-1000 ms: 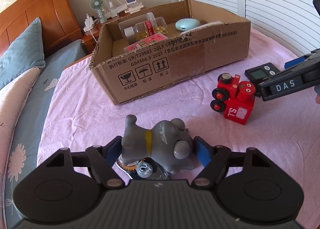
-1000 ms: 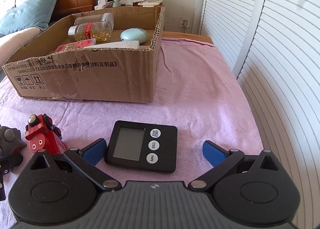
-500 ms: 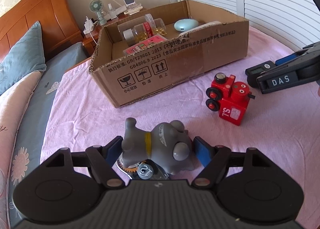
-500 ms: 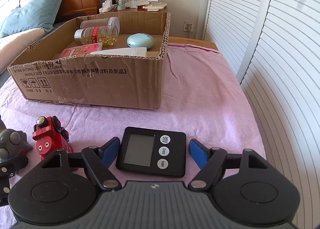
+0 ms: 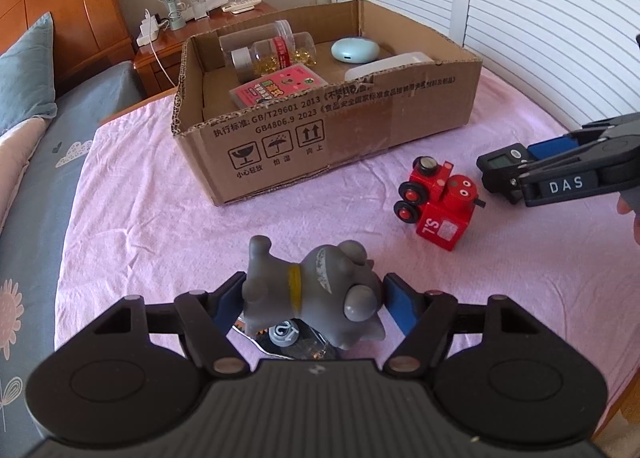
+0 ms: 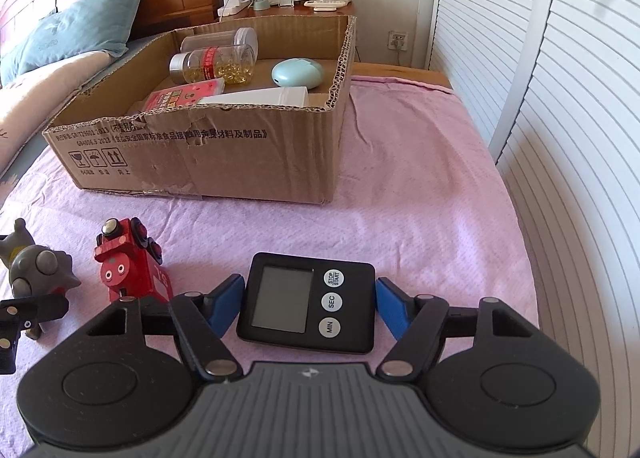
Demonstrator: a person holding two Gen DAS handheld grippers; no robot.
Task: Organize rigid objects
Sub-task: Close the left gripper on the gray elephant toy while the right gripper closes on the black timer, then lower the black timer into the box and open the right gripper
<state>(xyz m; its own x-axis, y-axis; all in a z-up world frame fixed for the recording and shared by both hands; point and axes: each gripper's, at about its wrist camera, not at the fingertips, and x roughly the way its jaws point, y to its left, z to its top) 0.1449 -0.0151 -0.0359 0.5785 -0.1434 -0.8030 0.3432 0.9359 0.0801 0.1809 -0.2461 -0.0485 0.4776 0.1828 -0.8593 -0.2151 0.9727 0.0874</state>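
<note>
Timer (image 6: 288,302) in right hand-held gripper (image 6: 309,300), toy (image 5: 280,290) in left (image 5: 314,296), both just closing; pink bedspread (image 6: 420,218)

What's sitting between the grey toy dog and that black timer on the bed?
The red toy train lies between the grey toy dog and the black timer, apart from both; the left wrist view shows it best.

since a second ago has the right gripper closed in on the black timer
Yes. The right gripper has just been closing; its blue pads now flank the timer, which lies unmoved before the cardboard box.
</note>
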